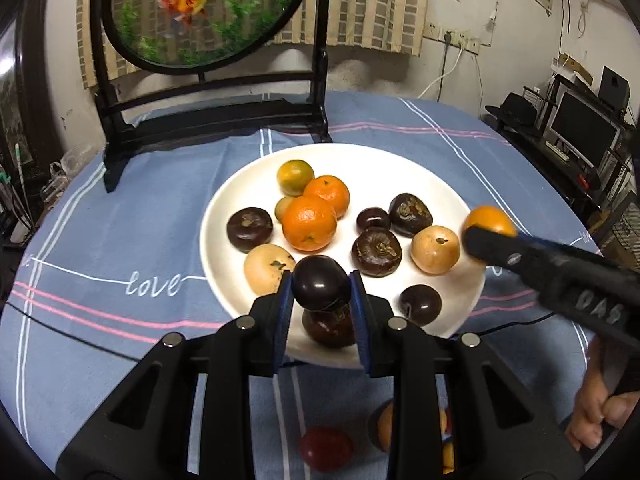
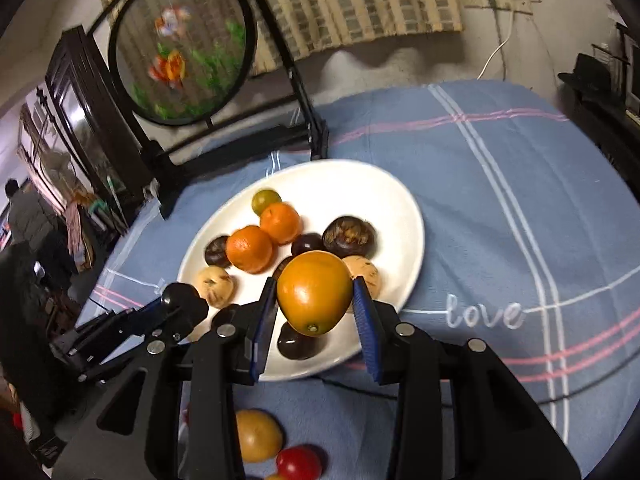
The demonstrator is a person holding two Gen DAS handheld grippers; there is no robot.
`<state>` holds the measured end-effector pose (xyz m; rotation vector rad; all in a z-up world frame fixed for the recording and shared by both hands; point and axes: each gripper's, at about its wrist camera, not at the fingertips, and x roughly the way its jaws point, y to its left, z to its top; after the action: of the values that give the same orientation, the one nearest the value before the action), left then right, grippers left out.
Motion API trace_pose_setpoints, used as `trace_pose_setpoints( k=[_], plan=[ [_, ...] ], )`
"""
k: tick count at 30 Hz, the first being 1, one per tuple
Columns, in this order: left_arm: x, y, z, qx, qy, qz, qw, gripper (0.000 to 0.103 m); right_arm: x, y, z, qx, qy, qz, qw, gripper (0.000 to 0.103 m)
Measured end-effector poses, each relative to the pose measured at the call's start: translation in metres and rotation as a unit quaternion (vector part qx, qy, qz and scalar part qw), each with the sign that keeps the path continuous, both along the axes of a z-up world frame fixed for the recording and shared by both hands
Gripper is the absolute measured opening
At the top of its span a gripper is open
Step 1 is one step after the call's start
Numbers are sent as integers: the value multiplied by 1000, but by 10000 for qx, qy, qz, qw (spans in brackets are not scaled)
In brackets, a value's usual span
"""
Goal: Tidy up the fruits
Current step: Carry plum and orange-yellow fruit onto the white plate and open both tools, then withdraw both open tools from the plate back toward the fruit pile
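Both grippers hover loaded over the white plate (image 1: 224, 208)! The left gripper (image 1: 322, 292) pinches a dark glossy fruit (image 1: 320, 286) above the plate's six o'clock edge; the right gripper (image 2: 316, 300) clamps an orange fruit (image 2: 314, 292) near four o'clock. Risk: round, smooth skins could slip out, knocking the tangerines (image 1: 310, 222) rolling, or the grippers could collide.

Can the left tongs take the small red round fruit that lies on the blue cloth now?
Probably not: the left tongs are shut on a dark glossy round fruit, and the small red round fruit lies behind their tips.
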<state>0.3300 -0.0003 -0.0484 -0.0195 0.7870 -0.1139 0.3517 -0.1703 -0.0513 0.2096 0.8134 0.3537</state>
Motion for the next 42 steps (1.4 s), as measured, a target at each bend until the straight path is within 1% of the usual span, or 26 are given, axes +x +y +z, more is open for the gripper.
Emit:
trace_pose_setpoints(
  k=[4, 7, 9, 12, 14, 15, 16, 20, 22, 25, 26, 28, 29, 31, 32, 34, 36, 39, 40, 42],
  plan=[
    [9, 1, -3, -9, 25, -84, 10000, 28, 4, 9, -7, -206, 95, 210, 9995, 38],
    [14, 0, -7, -33, 83, -151, 9998, 28, 6, 11, -11, -205, 233, 347, 9989, 38],
    [16, 0, -10, -40, 115, -133, 9998, 29, 9, 11, -14, -239, 345, 329, 9986, 39],
    [19, 2, -12, -93, 190, -112, 9997, 29, 10, 8, -15, -229, 342, 257, 9988, 40],
    [19, 4, -12, -120, 190, -84, 9997, 35, 11, 5, -13, -173, 361, 208, 9990, 40],
    [18, 5, -10, -109, 151, -37, 9998, 45, 11, 4, -12, -137, 330, 206, 9991, 40],
    [17, 6, -9, -101, 113, -10, 9999, 51, 9, 3, -9, -111, 305, 212, 9992, 40],
    [13, 10, -1, -137, 15, -21, 9999, 55, 3, 1, -1, -9, 216, 215, 9995, 40],
    [9, 15, 3, -179, -35, 39, 9998, 62, -1, 1, 6, 59, 159, 225, 9996, 40],
    [0, 27, 8, -123, -98, 228, 9996, 63, -13, 0, 21, 175, 14, 214, 9996, 40],
    [-4, 32, 10, -135, -110, 304, 9994, 64, -19, -2, 26, 223, -51, 202, 9995, 43],
    [-18, 44, 15, -258, -125, 455, 9986, 70, -38, -7, 35, 318, -256, 135, 9991, 57],
    [-24, 48, 15, -283, -131, 510, 9982, 71, -51, -11, 37, 355, -395, 66, 9986, 66],
    [-46, 56, 13, -294, -140, 615, 9976, 73, -72, -20, 36, 377, -580, -82, 9976, 67],
    [-54, 58, 10, -311, -128, 608, 9976, 74, -81, -24, 33, 381, -591, -123, 9974, 66],
    [-72, 58, -1, -242, 1, 588, 9980, 74, -94, -32, 23, 509, -518, -232, 9971, 67],
    [-84, 52, -8, -53, 37, 562, 9984, 74, -100, -39, 9, 613, -323, -296, 9972, 67],
    [-93, 41, -11, 96, -36, 427, 9990, 74, -102, -49, -10, 798, 49, -457, 9957, 67],
    [-95, 37, -11, 132, -79, 368, 9992, 74, -100, -52, -13, 894, 123, -457, 9949, 67],
    [-100, 30, -11, 221, -170, 269, 9992, 74, -99, -54, -15, 911, 156, -522, 9943, 67]
  ],
)
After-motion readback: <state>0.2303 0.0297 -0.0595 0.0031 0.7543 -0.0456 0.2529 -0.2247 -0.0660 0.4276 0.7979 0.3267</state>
